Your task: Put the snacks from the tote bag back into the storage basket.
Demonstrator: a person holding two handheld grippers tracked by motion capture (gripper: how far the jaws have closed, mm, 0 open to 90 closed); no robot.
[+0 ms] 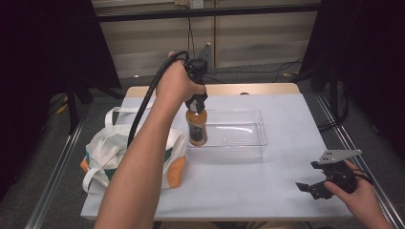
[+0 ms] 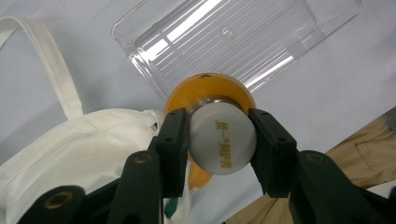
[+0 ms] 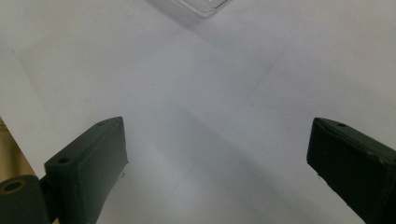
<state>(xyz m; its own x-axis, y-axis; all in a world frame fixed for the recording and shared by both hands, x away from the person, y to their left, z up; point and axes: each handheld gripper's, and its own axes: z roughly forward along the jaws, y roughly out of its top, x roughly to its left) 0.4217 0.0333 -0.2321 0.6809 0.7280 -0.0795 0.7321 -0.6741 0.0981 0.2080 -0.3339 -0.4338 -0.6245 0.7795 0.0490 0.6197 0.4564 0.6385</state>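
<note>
An orange drink bottle (image 1: 196,127) with a white cap (image 2: 223,139) hangs upright above the left end of a clear plastic tray (image 1: 239,136). My left gripper (image 1: 196,100) points down and is shut on the cap, one jaw on each side of it (image 2: 223,140). From above, the bottle's orange shoulder (image 2: 212,86) covers the tray's near corner (image 2: 140,56). My right gripper (image 1: 321,177) rests low over the table's front right, held by a hand, with its jaws wide apart and bare white table between them (image 3: 217,163).
A white cloth tote bag (image 1: 114,152) with orange and teal print lies at the table's left, its handles (image 2: 51,60) loose. The white table (image 1: 267,181) ends close behind the tray. Dark curtains and metal rails flank both sides.
</note>
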